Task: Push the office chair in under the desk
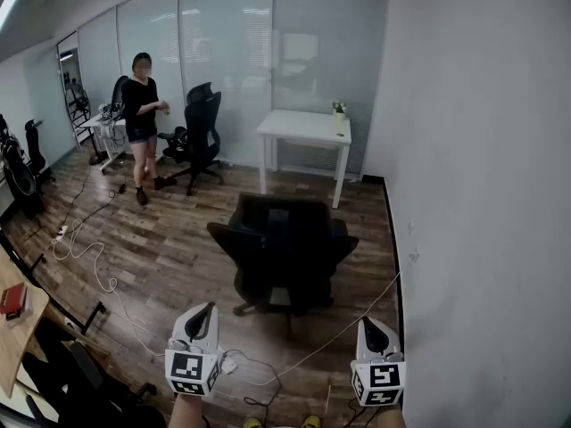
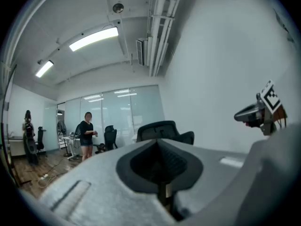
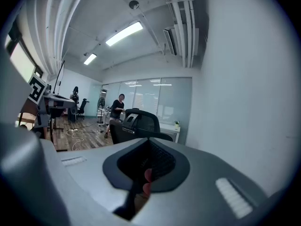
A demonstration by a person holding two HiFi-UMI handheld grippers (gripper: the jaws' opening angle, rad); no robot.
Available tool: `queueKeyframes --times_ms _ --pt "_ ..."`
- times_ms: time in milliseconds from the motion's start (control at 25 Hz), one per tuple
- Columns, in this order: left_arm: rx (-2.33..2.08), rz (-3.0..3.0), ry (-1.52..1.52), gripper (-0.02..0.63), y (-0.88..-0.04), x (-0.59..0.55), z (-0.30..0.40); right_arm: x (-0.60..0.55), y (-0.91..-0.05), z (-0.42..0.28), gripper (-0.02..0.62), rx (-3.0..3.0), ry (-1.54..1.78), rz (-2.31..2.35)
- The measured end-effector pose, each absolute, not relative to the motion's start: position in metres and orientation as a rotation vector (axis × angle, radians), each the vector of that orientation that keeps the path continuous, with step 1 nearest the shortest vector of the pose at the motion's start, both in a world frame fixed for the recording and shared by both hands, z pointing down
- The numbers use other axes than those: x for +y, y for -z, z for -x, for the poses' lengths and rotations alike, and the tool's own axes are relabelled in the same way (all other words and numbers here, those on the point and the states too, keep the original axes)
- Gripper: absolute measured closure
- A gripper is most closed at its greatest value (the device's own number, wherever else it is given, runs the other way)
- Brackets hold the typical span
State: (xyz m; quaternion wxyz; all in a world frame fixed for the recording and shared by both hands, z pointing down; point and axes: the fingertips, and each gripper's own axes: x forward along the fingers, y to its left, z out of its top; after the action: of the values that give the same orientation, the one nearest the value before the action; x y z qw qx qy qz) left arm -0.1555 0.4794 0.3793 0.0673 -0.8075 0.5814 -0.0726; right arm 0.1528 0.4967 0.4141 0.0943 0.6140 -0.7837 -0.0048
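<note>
- On the brown wooden floor (image 1: 161,270), the black wheeled office chair (image 1: 285,250) is seen with its backrest turned to the person, well apart from the white rectangular desk (image 1: 303,128) beyond it.
- The left gripper (image 1: 206,310) and right gripper (image 1: 367,323) are held pressed together, nothing pinched, short of the chair.
- The chair could be swivelled by an off-centre push, and its armrests knocked against the desk legs.
- The thin white cable (image 1: 343,319) near the casters could be snagged.

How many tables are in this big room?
3. A white desk stands at the back by the glass wall. A white table is behind the person. A wooden desk is at the left edge. More may be hidden.
</note>
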Motion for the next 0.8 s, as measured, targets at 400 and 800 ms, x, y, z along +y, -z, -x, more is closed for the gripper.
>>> queueKeyframes --times_ms 400,800 --pt "1.736 2.444 0.217 0.607 -0.378 0.495 0.149 0.512 -0.412 -0.152 0.594 -2.330 0.004 -1.822" --pt "1.729 2.438 0.223 0.607 -0.378 0.500 0.147 0.516 -0.410 -0.154 0.594 -2.342 0.021 -1.847"
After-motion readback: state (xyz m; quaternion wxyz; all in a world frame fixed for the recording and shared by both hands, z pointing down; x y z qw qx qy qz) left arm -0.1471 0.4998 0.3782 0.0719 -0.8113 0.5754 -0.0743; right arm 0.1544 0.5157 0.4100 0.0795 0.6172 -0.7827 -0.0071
